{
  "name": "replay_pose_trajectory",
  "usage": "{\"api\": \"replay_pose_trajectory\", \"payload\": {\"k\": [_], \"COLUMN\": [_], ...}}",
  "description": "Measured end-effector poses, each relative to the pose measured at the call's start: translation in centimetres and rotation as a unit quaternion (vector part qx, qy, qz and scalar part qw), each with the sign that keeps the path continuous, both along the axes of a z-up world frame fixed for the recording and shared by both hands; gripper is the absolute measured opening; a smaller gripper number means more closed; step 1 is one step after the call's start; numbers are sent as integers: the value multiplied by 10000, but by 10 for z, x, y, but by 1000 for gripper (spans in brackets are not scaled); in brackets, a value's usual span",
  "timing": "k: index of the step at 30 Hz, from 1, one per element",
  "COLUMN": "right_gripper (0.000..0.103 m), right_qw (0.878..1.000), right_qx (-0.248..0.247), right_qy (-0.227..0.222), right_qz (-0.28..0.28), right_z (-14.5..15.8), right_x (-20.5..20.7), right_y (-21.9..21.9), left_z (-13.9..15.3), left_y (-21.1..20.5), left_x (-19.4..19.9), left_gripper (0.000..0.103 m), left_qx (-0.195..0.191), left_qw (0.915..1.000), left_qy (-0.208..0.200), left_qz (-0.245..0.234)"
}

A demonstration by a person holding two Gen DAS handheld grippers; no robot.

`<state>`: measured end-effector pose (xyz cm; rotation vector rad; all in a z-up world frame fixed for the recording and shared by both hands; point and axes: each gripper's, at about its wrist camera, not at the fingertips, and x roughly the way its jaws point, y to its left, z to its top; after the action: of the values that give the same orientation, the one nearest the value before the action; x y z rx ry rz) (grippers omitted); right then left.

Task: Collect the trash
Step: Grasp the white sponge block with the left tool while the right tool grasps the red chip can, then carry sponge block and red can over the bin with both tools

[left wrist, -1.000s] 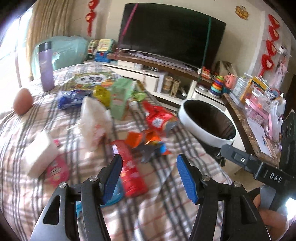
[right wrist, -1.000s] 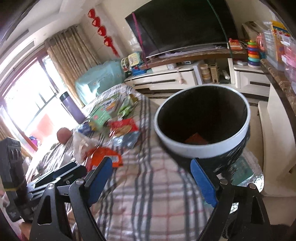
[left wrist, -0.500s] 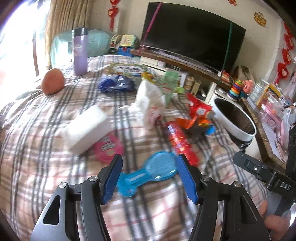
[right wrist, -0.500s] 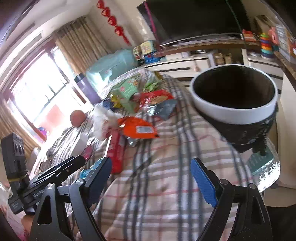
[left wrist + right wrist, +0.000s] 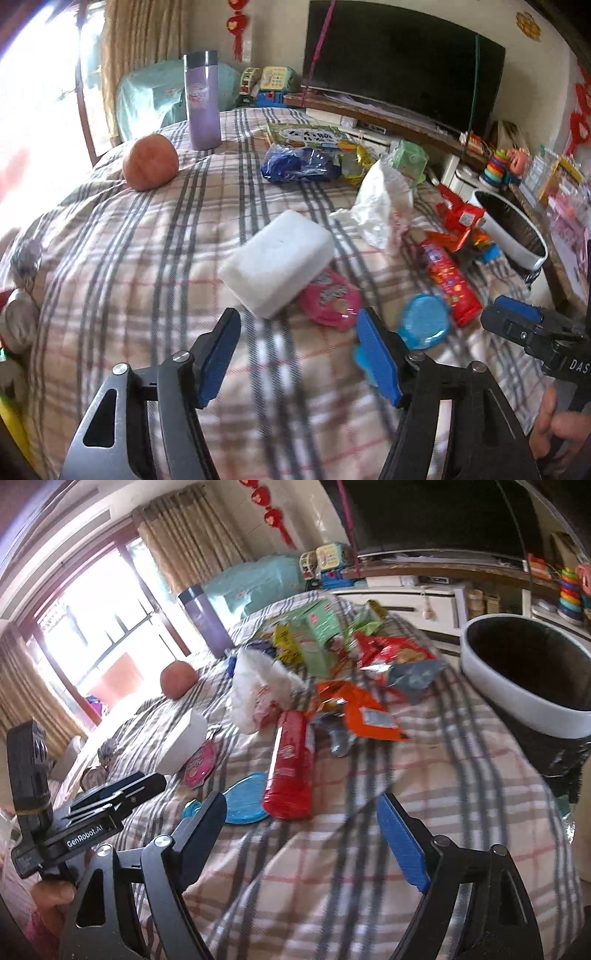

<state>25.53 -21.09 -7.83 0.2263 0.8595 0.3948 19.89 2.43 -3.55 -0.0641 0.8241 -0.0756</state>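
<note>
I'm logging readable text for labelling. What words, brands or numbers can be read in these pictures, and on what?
"GenRobot.AI": white lettering on the body of the left gripper, seen in the right wrist view.
"DAS": on the body of the right gripper, cut off by the frame edge in the left wrist view.
Print on the green box, red tube, orange wrapper and purple flask: too blurred to read.

My plaid bedspread (image 5: 122, 266) fills the foreground. Bright window (image 5: 92, 627) with tan curtains (image 5: 188, 550) on my left; dark TV (image 5: 399, 66) on a low cabinet (image 5: 406, 602) ahead.
</note>
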Motion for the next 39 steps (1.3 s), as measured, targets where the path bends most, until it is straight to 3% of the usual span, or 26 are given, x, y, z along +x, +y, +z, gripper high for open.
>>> {"api": "replay_pose_trajectory", "payload": {"k": [9, 16, 20, 25, 39], "right_gripper": [80, 80, 71, 34, 33], "right_qw": [9997, 9994, 9993, 9986, 9995], "right_qx": [-68, -121, -125, -297, -215], "right_qy": [232, 326, 333, 382, 110], "right_qz": [57, 91, 107, 196, 216], "right_z": [-14, -17, -18, -23, -4], "right_x": [21, 36, 43, 45, 14], "right_y": [16, 24, 27, 33, 9], "left_z": [-16, -32, -33, -30, -6], "left_y": [22, 25, 20, 10, -27], "left_x": [50, 82, 80, 65, 8], "left_gripper": [70, 70, 61, 54, 53], "left_qx": [179, 17, -5, 8, -638], "left_qw": [9990, 9979, 9979, 9986, 9963], "left_qy": [299, 462, 400, 387, 200], "left_qz": [-277, -450, -504, -372, -531]}}
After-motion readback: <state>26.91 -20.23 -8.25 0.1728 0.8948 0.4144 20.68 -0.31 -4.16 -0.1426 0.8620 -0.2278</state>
